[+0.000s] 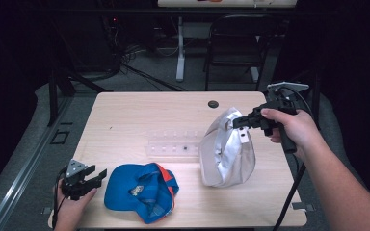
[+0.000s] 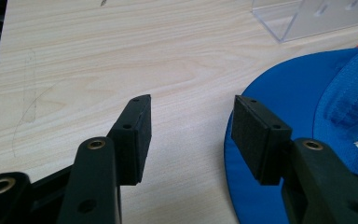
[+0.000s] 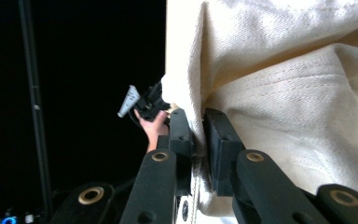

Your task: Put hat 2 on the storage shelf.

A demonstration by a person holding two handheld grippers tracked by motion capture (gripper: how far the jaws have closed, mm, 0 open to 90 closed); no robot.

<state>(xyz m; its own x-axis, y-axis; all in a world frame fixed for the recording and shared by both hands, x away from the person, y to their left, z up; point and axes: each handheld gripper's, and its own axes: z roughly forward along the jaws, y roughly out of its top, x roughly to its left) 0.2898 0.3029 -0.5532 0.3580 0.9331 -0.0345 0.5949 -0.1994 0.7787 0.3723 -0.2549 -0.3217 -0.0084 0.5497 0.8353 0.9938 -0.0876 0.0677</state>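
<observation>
A cream-white cap [image 1: 226, 151] hangs over the right half of the table, lifted by its top edge. My right gripper [image 1: 237, 122] is shut on that edge; in the right gripper view the jaws pinch the cream fabric [image 3: 270, 93] between the pads [image 3: 216, 140]. A blue cap [image 1: 142, 190] with an orange edge lies flat near the table's front. My left gripper [image 1: 96, 175] rests just left of the blue cap, open and holding nothing. In the left gripper view the blue cap's brim [image 2: 279, 93] lies beside the right jaw of the left gripper [image 2: 191, 126].
A clear acrylic stand [image 1: 173, 144] with pegs sits mid-table between the caps; its corner [image 2: 307, 18] shows in the left gripper view. A dark round grommet hole [image 1: 213, 103] sits near the table's far edge. A black chair [image 1: 238, 43] stands beyond the table.
</observation>
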